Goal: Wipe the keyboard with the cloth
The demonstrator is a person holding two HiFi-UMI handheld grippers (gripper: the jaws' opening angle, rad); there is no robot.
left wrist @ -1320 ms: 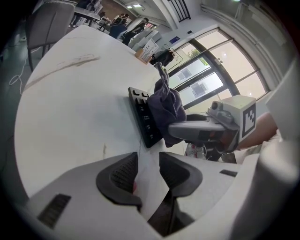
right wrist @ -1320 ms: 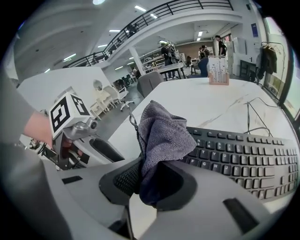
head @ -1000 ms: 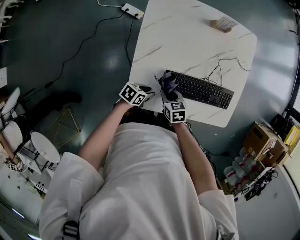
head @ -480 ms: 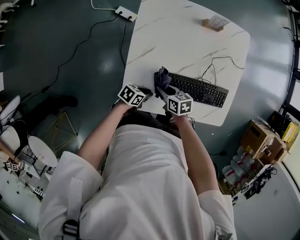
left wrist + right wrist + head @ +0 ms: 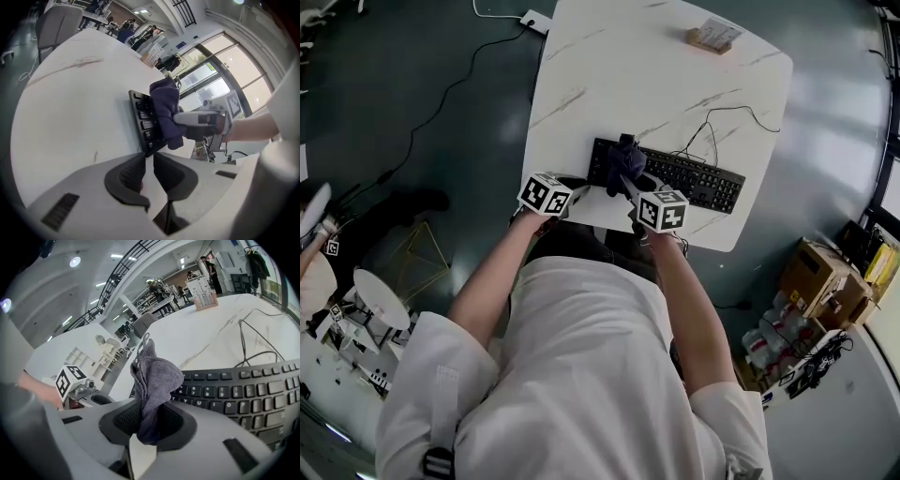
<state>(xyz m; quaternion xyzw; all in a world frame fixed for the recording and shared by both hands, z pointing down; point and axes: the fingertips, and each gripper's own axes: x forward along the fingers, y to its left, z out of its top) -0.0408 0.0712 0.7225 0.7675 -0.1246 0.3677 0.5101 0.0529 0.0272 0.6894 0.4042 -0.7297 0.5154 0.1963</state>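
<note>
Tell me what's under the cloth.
The cloth, clamped in the right tool, sits over the keyboard near its left end. Black keys show on either side of it. The keys right beneath it, and whether it touches them, are covered.

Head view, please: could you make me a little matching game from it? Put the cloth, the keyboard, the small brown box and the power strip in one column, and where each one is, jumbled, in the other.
Things:
1. cloth
2. keyboard
3. small brown box
4. power strip

Places:
A. on the floor, past the far corner of the table
B. flat on the table, close to its near edge
C. pinched in the right gripper, at the keyboard's left end
D. on the table, near its far edge

Pairs: 1-C, 2-B, 3-D, 4-A
</note>
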